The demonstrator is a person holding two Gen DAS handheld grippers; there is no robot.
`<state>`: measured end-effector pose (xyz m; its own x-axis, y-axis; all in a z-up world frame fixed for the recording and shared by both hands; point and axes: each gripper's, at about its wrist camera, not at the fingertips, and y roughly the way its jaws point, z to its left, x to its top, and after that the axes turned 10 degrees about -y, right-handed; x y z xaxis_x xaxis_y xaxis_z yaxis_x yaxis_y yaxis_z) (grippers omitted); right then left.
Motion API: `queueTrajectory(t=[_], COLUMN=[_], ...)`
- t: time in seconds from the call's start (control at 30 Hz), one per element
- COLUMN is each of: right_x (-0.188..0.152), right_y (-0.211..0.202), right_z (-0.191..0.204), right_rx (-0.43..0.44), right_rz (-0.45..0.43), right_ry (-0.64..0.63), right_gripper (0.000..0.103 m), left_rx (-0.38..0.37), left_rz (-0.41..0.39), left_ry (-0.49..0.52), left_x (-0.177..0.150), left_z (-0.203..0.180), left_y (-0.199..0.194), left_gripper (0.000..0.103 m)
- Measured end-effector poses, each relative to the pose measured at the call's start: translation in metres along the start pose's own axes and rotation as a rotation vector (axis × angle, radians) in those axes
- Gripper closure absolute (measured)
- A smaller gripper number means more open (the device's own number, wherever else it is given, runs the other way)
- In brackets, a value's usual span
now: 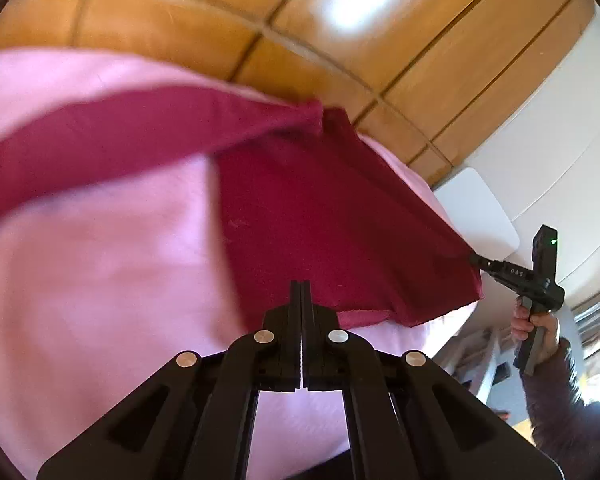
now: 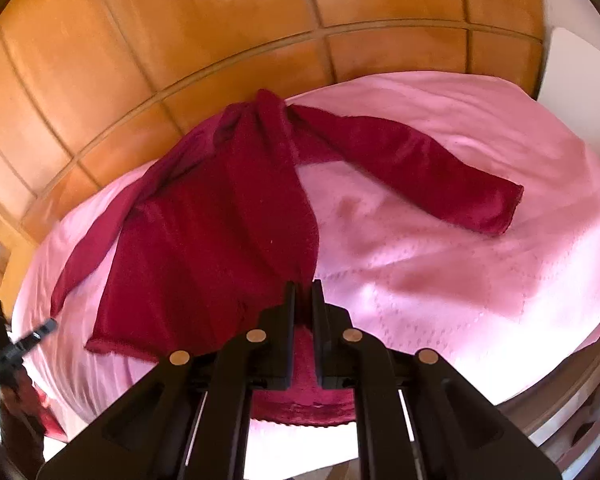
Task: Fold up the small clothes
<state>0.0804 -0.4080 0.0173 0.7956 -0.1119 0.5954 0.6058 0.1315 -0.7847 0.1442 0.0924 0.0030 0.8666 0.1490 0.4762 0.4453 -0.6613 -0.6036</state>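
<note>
Holding the dark red garment (image 2: 220, 240) by its hem corner, the right gripper (image 2: 304, 292) is clamped on cloth, likely to keep the body taut for a fold; left gripper (image 1: 301, 292) pressed together with nothing between, hovering at the hem; garment lies on the pink bedspread (image 2: 440, 260), one sleeve (image 2: 420, 168) spread right; wooden wall (image 2: 180, 40) close behind, open bedspread right.

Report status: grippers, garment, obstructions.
Left gripper shut, holding nothing. Right gripper shut on dark red top, hem corner lifted off pink bedspread. Nothing in the way.
</note>
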Motion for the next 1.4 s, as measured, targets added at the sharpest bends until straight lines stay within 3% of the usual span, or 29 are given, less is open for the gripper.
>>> queueTrajectory(t=[0.13, 0.23, 0.27, 0.3, 0.33, 0.4, 0.43, 0.7, 0.77, 0.8, 0.83, 0.93, 1.03, 1.13, 1.23, 1.33, 1.37, 1.4], right_x=[-0.011, -0.012, -0.012, -0.012, -0.011, -0.011, -0.011, -0.011, -0.010, -0.009, -0.007, -0.002, -0.001, -0.014, -0.038, -0.052, -0.052, -0.048], right_y=[0.011, 0.020, 0.020, 0.019, 0.019, 0.019, 0.020, 0.030, 0.033, 0.033, 0.033, 0.023, 0.005, 0.004, 0.024, 0.041, 0.041, 0.040], right_z=[-0.003, -0.007, -0.007, -0.007, -0.007, -0.006, -0.006, -0.007, -0.008, -0.009, -0.009, -0.006, 0.004, 0.014, 0.011, 0.012, 0.012, 0.012], right_rx=[-0.009, -0.021, -0.023, -0.024, -0.023, -0.028, -0.028, -0.035, -0.041, -0.044, -0.049, -0.043, 0.008, -0.011, -0.011, -0.023, -0.038, -0.066], right_rz=[0.039, 0.058, 0.059, 0.058, 0.057, 0.056, 0.057, 0.073, 0.075, 0.073, 0.069, 0.041, 0.022, 0.066, 0.173, 0.244, 0.248, 0.234], right_ry=[0.018, 0.045, 0.046, 0.043, 0.043, 0.038, 0.037, 0.046, 0.045, 0.044, 0.041, 0.026, -0.024, -0.099, -0.105, -0.119, -0.129, -0.140], right_gripper=[0.097, 0.096, 0.096, 0.096, 0.096, 0.096, 0.096, 0.096, 0.096, 0.096, 0.096, 0.096, 0.096, 0.097, 0.097, 0.093, 0.086, 0.071], left_rx=[0.037, 0.053, 0.026, 0.008, -0.003, -0.019, -0.019, 0.024, 0.032, 0.027, 0.025, 0.026, -0.009, 0.006, 0.049, 0.114, 0.123, 0.139], left_rz=[0.012, 0.029, 0.053, 0.064, 0.073, 0.086, 0.090, 0.135, 0.127, 0.142, 0.137, 0.087, 0.018, -0.015, 0.023, 0.105, 0.136, 0.140], left_ry=[-0.005, -0.036, -0.044, -0.051, -0.063, -0.109, -0.130, -0.137, -0.143, -0.143, -0.136, -0.099, -0.079, -0.022, -0.023, -0.050, -0.060, -0.056], left_x=[-0.008, -0.012, -0.012, -0.012, -0.012, -0.011, -0.008, 0.000, 0.002, 0.003, 0.003, 0.002, 0.010, 0.002, -0.025, -0.061, -0.070, -0.073], left_z=[0.013, 0.019, 0.017, 0.015, 0.014, 0.015, 0.016, 0.014, 0.017, 0.017, 0.017, 0.010, 0.004, 0.003, 0.010, 0.025, 0.028, 0.029], left_y=[-0.024, -0.009, 0.001, 0.009, 0.015, 0.036, 0.046, 0.087, 0.088, 0.089, 0.088, 0.070, 0.028, -0.021, -0.038, -0.030, -0.026, -0.025], left_gripper=[0.103, 0.103, 0.103, 0.090, 0.066, 0.043, 0.042, 0.043, 0.063, 0.090, 0.097, 0.098, 0.098, 0.098, 0.098, 0.098, 0.098, 0.098])
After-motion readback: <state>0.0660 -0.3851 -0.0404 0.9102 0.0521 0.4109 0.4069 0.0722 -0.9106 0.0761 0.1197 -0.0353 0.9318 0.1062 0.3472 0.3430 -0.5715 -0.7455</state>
